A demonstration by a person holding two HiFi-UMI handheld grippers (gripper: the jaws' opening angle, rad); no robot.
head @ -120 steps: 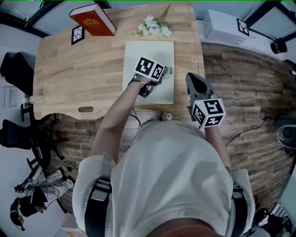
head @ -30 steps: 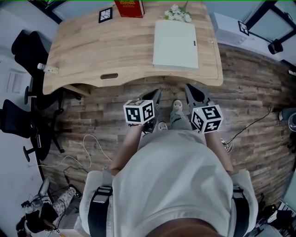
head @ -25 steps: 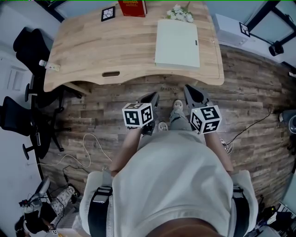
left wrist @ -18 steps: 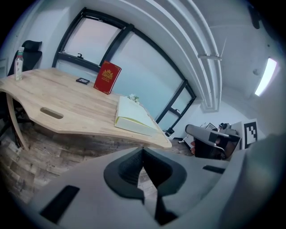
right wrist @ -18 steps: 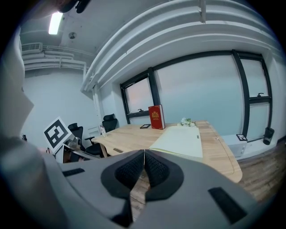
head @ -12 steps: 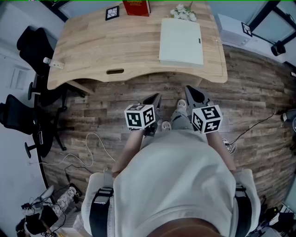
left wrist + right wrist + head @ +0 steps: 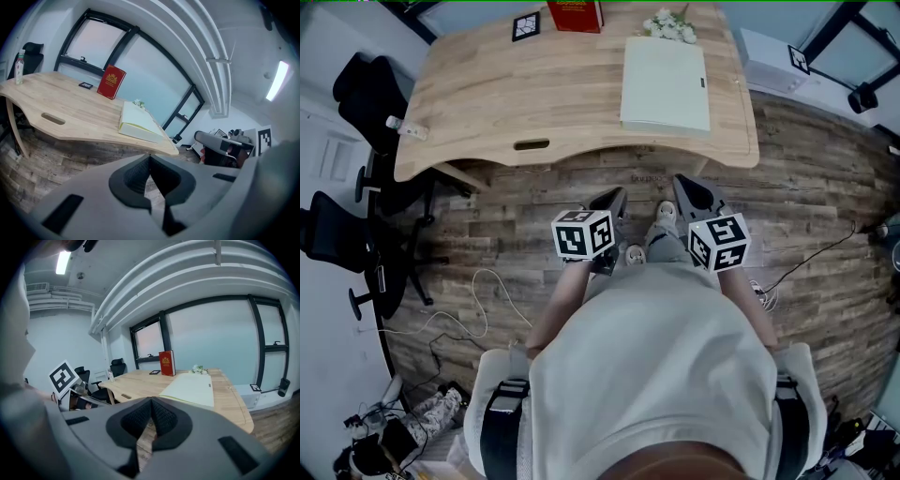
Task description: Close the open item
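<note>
While the person stands off the near edge of the table (image 7: 534,94), both grippers hang over the wooden floor (image 7: 516,234), well apart from the table top. The L gripper (image 7: 612,202) has its jaws together w/ nothing between them; the left gripper view shows the dark pads meeting at the tip. The R gripper (image 7: 686,187) is the same: jaws together and empty, pointing toward the table's near edge.

The task's thing, a pale green book (image 7: 666,84), lies flat and closed on the right part of the table, its long side running from the near edge toward the far edge. A small dark tag sits at its right edge; any print on it is too small to read.

At the far edge of the table stands a red book (image 7: 575,14), upright, w/ a gold emblem on the cover; the letters under the emblem cannot be read. Just left of it lies a black-and-white marker card (image 7: 526,25). A bunch of white flowers (image 7: 672,26) lies btw. the red book and the far end of the pale green book. A clear bottle (image 7: 400,129) w/ a green cap is at the table's left end. Right of the table, apart from it, is a white box (image 7: 769,58) carrying another square marker. Black chairs (image 7: 356,94) stand left of the table.
</note>
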